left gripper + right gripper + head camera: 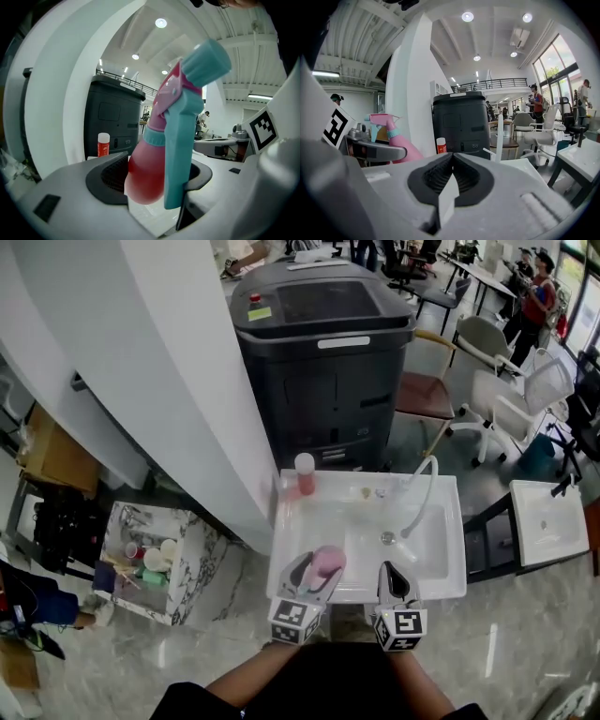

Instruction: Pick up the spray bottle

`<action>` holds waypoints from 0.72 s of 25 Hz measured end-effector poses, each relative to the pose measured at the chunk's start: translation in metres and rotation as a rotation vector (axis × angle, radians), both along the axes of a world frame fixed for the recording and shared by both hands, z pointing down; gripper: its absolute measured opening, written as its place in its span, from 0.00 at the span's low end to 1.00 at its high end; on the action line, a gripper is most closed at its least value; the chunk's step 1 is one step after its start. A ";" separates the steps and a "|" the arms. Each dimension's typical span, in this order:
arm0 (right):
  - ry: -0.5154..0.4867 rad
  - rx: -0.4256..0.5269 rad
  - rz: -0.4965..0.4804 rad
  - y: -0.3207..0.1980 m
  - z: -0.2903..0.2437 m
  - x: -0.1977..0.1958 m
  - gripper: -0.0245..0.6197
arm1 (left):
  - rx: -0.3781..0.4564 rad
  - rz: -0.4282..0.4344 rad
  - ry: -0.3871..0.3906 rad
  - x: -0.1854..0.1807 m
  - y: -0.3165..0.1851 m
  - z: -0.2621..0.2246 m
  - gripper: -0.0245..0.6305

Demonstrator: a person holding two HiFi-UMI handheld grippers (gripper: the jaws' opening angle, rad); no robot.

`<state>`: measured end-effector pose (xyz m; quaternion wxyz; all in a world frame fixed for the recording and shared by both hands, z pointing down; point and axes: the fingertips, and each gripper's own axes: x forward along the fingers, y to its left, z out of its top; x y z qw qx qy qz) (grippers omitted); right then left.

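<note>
My left gripper [317, 570] is shut on the spray bottle [327, 563], a pink bottle with a pink and teal trigger head. It hangs over the front left of the white sink [441, 563]. In the left gripper view the bottle [145, 176] leans between the two dark pads, teal trigger [180, 150] toward me and nozzle up. My right gripper [395, 581] hovers beside it over the sink's front edge, shut and empty, its pads [436, 176] pressed together. The right gripper view shows the bottle [396, 143] at the left, held in the left gripper [375, 151].
A red bottle with a white cap [305, 474] stands at the sink's back left corner, and a white faucet [422, 488] curves over the basin. Behind are a black machine [323, 352] and white chairs [511, 395]. A white pillar [169, 381] rises at the left.
</note>
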<state>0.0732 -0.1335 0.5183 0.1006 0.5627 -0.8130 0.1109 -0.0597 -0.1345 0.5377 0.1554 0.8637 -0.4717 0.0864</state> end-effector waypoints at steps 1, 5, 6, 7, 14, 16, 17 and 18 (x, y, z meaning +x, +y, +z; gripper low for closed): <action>0.004 0.000 0.000 0.005 -0.001 -0.001 0.03 | 0.008 -0.006 -0.003 -0.004 0.005 -0.003 0.49; 0.029 0.013 -0.012 0.023 -0.006 -0.005 0.03 | 0.025 -0.027 -0.007 -0.016 0.022 -0.011 0.49; 0.033 0.017 -0.016 0.028 -0.007 -0.006 0.03 | 0.028 -0.029 -0.008 -0.018 0.026 -0.011 0.49; 0.036 0.022 -0.017 0.032 -0.008 -0.007 0.03 | 0.030 -0.031 -0.010 -0.019 0.030 -0.012 0.49; 0.045 0.031 -0.006 0.051 -0.007 -0.009 0.03 | 0.022 -0.023 0.008 -0.018 0.044 -0.012 0.49; 0.050 0.026 -0.006 0.054 -0.004 -0.011 0.03 | 0.028 -0.021 0.008 -0.019 0.046 -0.011 0.49; 0.052 0.024 -0.006 0.057 -0.003 -0.012 0.03 | 0.028 -0.021 0.010 -0.019 0.048 -0.011 0.49; 0.054 0.023 -0.006 0.059 -0.002 -0.012 0.03 | 0.028 -0.021 0.012 -0.020 0.049 -0.011 0.49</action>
